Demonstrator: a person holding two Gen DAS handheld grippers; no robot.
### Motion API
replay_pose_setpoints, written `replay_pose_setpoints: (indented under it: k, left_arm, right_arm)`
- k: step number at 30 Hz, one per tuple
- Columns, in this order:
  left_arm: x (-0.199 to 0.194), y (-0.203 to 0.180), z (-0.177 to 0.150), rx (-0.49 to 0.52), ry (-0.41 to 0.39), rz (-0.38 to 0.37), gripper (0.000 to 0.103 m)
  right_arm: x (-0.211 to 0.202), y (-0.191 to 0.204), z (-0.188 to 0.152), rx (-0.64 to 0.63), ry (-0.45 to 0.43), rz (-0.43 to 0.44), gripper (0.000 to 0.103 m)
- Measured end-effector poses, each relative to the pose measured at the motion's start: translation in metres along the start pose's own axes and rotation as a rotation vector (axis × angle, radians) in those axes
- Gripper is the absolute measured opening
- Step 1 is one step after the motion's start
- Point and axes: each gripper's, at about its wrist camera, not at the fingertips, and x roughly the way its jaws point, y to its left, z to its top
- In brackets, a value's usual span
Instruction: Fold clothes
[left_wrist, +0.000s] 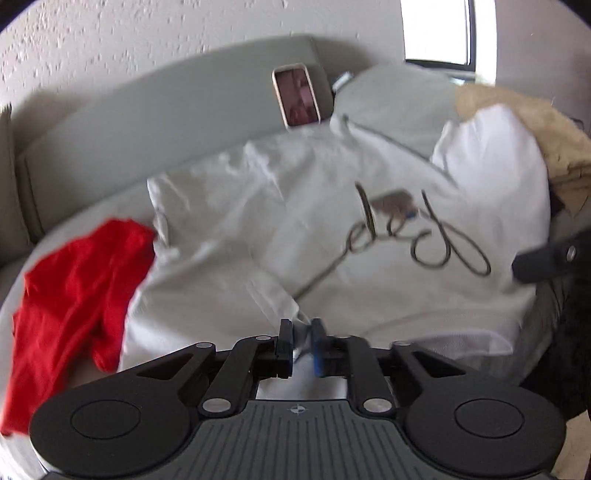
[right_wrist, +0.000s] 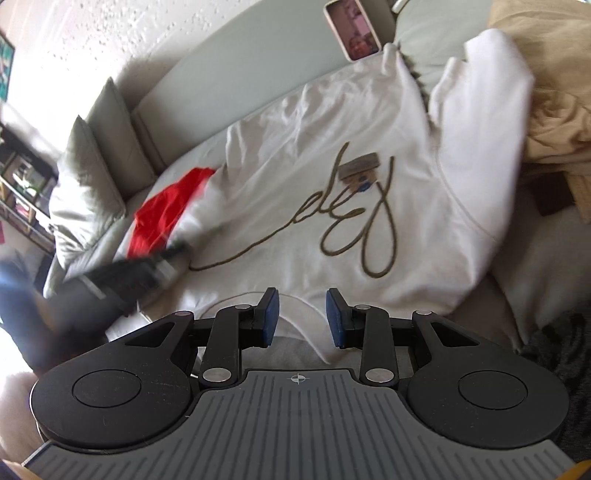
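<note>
**White sweatshirt spread on a sofa seat, pinched by one gripper**

Left to right across the sofa (right_wrist: 258, 59): a grey cushion (right_wrist: 85, 184) stands at the seat's left end; a red garment (left_wrist: 74, 295) lies crumpled beside it, its right edge touching or slightly under the white sweatshirt (left_wrist: 332, 229). The sweatshirt lies front-up over the middle of the seat, dark cursive stitching and a small tag (right_wrist: 360, 166) on its chest, one sleeve folded up toward the backrest at right. A phone (left_wrist: 297, 94) leans against the backrest above the sweatshirt. A tan fabric heap (right_wrist: 546, 110) sits at the seat's right end.

The left gripper (left_wrist: 301, 341), at the sweatshirt's near left edge, has its fingers drawn close together with a fold of white cloth pinched between the pads. The right gripper (right_wrist: 301, 317) hovers at the near edge of the seat over the sweatshirt's hem, fingers spread apart; cloth shows in the gap between them, but neither pad presses on it. Both views are motion-blurred.
</note>
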Motion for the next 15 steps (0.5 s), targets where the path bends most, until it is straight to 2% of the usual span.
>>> replay_pose_setpoints:
  k: [2,5,8,10,11,13,15]
  left_arm:
    - [-0.015,0.008,-0.003,-0.052,-0.028,0.007,0.039]
    - [-0.043,0.028,-0.005,-0.171,-0.086,0.016,0.045]
    - [-0.059,0.074,-0.008,-0.428,-0.121,0.074,0.047]
    - [-0.057,0.113,-0.019,-0.647,-0.080,0.107,0.046]
    - [-0.053,0.124,-0.025,-0.712,-0.050,0.112,0.042]
    - [-0.045,0.144,-0.035,-0.817,0.014,0.115,0.042]
    - [-0.038,0.152,-0.042,-0.867,0.051,0.096,0.042]
  right_arm:
    - [-0.004,-0.006,0.001,0.011,-0.007,0.000,0.036]
    - [-0.008,-0.015,0.003,0.033,-0.017,0.002,0.038]
    - [-0.009,-0.020,0.005,0.054,-0.026,0.008,0.038]
    - [-0.008,-0.021,0.007,0.059,-0.027,0.010,0.038]
    - [-0.007,-0.020,0.007,0.058,-0.026,0.011,0.038]
    - [-0.004,-0.018,0.007,0.054,-0.020,0.013,0.038]
    - [-0.001,-0.015,0.007,0.047,-0.010,0.018,0.038]
